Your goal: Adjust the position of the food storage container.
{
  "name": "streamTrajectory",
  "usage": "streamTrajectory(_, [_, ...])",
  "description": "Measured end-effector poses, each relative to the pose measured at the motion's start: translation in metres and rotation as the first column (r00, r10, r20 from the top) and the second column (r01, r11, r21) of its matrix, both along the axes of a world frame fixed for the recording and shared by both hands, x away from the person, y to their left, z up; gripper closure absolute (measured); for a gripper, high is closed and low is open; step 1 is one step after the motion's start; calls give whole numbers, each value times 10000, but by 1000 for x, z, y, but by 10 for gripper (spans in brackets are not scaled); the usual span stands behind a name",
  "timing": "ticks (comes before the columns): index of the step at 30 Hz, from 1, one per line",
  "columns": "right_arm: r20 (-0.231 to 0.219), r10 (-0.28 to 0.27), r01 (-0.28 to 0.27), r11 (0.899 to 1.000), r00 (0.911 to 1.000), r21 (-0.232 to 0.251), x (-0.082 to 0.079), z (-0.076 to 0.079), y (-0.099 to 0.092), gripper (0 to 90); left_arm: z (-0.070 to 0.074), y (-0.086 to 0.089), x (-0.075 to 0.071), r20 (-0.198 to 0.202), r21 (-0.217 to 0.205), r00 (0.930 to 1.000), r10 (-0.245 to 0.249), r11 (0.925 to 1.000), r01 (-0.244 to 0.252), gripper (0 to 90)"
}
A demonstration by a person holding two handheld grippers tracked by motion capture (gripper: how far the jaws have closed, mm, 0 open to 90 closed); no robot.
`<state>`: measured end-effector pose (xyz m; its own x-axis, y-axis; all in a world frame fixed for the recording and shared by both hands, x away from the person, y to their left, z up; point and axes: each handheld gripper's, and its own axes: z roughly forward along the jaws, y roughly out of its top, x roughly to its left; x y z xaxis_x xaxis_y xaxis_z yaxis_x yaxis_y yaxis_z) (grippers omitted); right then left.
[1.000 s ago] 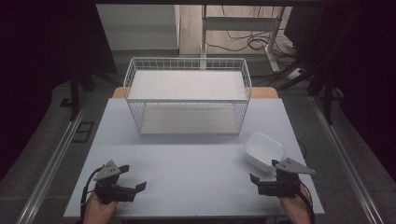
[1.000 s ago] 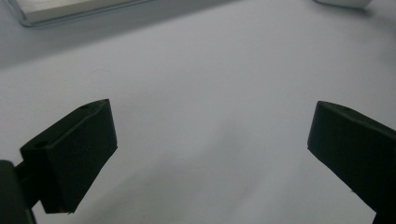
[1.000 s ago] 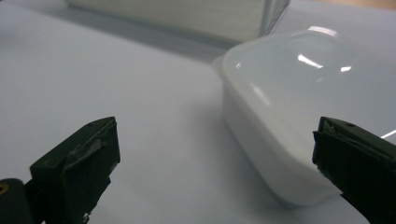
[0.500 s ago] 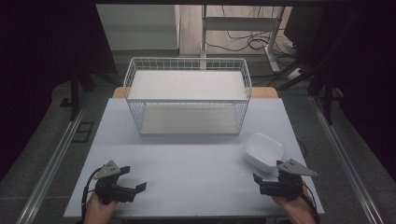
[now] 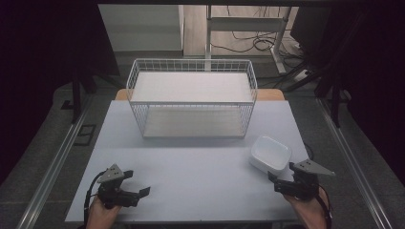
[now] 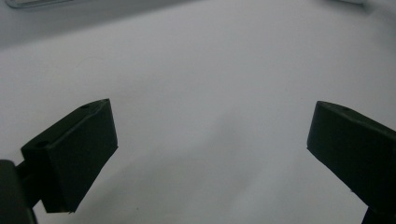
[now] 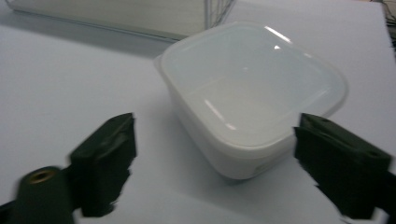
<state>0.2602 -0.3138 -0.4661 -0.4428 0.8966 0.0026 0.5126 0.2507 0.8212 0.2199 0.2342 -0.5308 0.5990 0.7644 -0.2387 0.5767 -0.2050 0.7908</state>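
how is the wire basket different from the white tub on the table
The wire basket is an open white mesh you can see through, while the white tub has solid, smooth plastic walls. The basket is far bigger and stands at the back middle of the table; the tub sits at the near right, just ahead of the right gripper. The basket has a board-like shelf across it; the tub is empty. Both are white, open-topped and upright.
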Motion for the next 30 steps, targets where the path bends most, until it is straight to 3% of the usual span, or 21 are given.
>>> streamTrajectory(2, [4, -217, 217, 9998, 9998, 11, 3, 3, -6, 273, 0, 0, 0, -9, 4, 10000, -6, 10000, 6, 14])
streamTrajectory(3, [4, -217, 217, 9998, 9998, 11, 3, 3, -6, 273, 0, 0, 0, -23, 12, 10000, -14, 10000, 14, 14])
streamTrajectory(4, [2, -319, 319, 9994, 9995, 121, 6, 5, -12, 384, 0, -1, 0, -54, 43, 10000, -23, 10000, 23, 13])
streamTrajectory(10, [-293, -630, 632, 9980, 9976, 79, 19, 9, -23, 681, -1, -2, 1, -101, 122, 9999, -44, 9999, 45, 14])
streamTrajectory(15, [-583, -1161, 1159, 9932, 9915, -70, 34, 8, -33, 860, -1, -3, 1, -153, 155, 9999, -35, 9999, 38, 14])
streamTrajectory(25, [-1123, -1996, 1949, 9795, 9734, -512, 65, -4, -46, 893, -2, -3, 2, -199, 217, 9998, 15, 9998, -11, 14])
streamTrajectory(30, [-1251, -2029, 2006, 9792, 9712, -309, 80, -6, -48, 893, -1, -4, 2, -278, 173, 9996, 37, 9998, -32, 17])
